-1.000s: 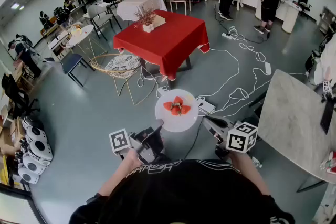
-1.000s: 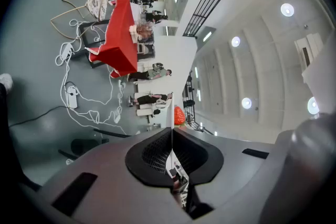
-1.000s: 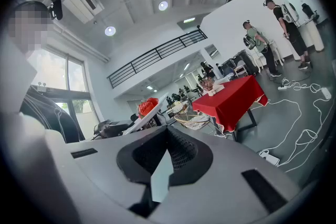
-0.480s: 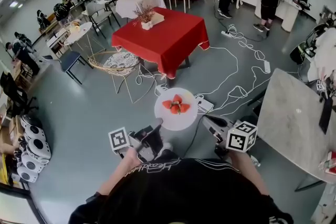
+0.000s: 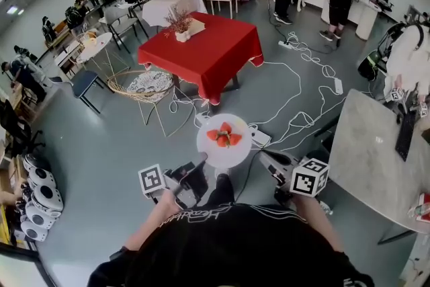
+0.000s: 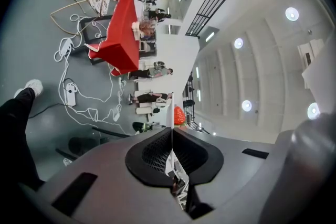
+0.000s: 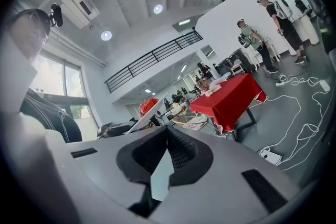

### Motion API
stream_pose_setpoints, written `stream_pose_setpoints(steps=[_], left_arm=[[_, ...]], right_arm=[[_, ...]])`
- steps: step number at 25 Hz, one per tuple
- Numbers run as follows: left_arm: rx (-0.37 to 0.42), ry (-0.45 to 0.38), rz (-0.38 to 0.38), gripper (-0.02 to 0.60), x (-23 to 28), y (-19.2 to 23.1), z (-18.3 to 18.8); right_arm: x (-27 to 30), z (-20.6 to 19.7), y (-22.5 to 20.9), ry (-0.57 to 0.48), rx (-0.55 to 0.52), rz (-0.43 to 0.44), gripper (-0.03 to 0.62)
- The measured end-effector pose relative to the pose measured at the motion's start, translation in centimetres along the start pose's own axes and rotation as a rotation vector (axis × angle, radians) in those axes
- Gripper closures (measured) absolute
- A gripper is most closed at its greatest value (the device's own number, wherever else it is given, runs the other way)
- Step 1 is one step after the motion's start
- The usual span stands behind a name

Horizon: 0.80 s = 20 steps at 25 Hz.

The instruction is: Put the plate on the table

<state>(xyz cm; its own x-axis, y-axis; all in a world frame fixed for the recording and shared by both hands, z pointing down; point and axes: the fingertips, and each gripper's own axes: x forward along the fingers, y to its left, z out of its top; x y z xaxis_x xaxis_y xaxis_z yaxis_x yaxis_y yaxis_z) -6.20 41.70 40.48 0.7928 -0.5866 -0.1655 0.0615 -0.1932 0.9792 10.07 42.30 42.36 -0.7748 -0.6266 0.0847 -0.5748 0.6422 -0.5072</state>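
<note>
Head view: white plate (image 5: 226, 155) w/ strawberries (image 5: 224, 136) hangs over grey floor (image 5: 121, 138), well apart from red-clothed surface (image 5: 208, 50), left claw (image 5: 201, 165) at its near-left rim, right claw (image 5: 265, 157) just beside its right rim; left gripper view: claw clenched on plate's edge; right gripper view: claw pinched closed, empty, plate off to its left.

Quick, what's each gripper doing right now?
Left gripper: shut on the round white plate's rim.
Right gripper: shut on the same plate's opposite rim.
</note>
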Motion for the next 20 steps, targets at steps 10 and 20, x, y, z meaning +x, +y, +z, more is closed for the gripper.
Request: stream_pose_setpoints(steps=[10, 20], left_arm=[[-0.040, 0.026, 0.007, 0.568, 5.0, 3.2, 6.3], [-0.087, 0.040, 0.029, 0.568, 13.1, 6.8, 20.2]], right_arm=[[4.7, 2.8, -6.2, -0.014, 0.036, -0.051, 0.586], [15.3, 8.3, -15.4, 0.006, 0.104, -0.105, 0.586]])
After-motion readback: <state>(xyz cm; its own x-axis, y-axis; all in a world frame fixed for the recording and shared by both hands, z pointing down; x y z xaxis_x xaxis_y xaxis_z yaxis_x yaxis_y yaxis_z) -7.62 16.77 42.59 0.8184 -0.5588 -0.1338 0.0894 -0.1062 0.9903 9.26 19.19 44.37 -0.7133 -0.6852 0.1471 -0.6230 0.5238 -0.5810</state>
